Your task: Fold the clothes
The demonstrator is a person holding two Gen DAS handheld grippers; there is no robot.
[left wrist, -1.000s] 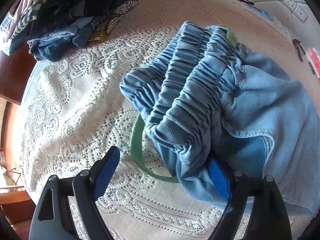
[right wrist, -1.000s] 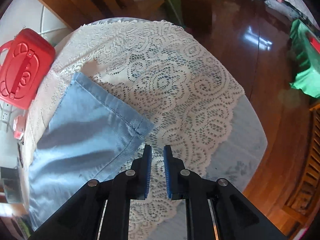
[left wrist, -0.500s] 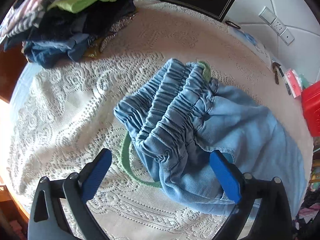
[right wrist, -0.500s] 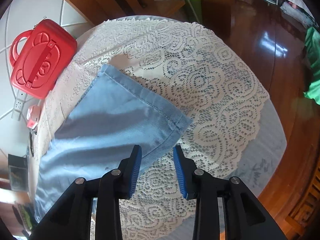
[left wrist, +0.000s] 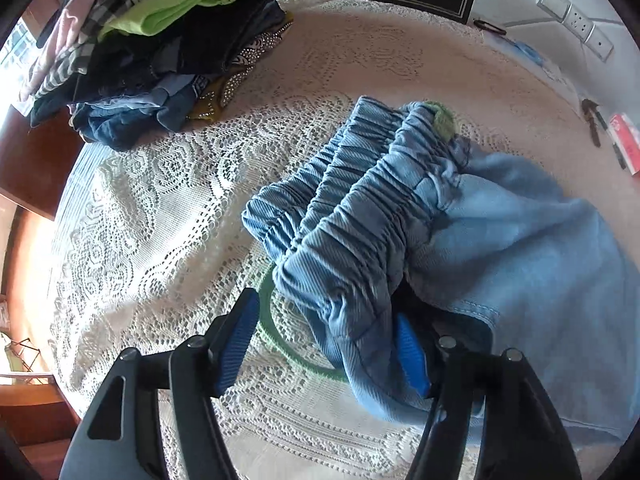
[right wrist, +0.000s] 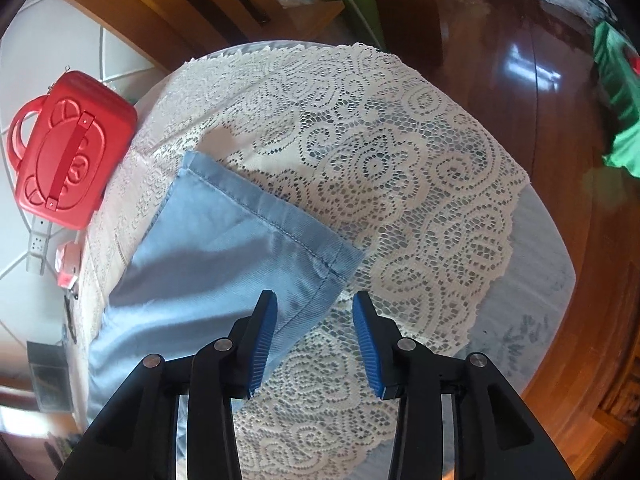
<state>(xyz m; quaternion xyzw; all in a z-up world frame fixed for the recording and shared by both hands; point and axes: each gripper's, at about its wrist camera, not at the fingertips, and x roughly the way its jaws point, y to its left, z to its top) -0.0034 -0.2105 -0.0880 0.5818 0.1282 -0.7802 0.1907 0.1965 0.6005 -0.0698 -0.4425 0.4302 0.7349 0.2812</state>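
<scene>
Nearest in the left view, at 6 o'clock: left tool (left wrist: 324, 344), just been closing, jaws now partly open around the bunched elastic waistband corner of the light blue trousers (left wrist: 500, 240); one pad against the cloth, the other clear of it, so no firm grip, likely lining up a pinch for the fold. Green drawstring (left wrist: 276, 336) looping out beneath onto the lace-covered worktop (left wrist: 160, 220). Farther, at 10 o'clock: pile of clothes (left wrist: 160, 40), apparently waiting or already done. In the right view, right tool (right wrist: 314, 340) at 6 o'clock, just been opening, jaws apart and empty, straddling the trouser-leg hem corner (right wrist: 328, 264), seemingly set to take it. Beyond, at 9 o'clock: red case (right wrist: 68, 152).
</scene>
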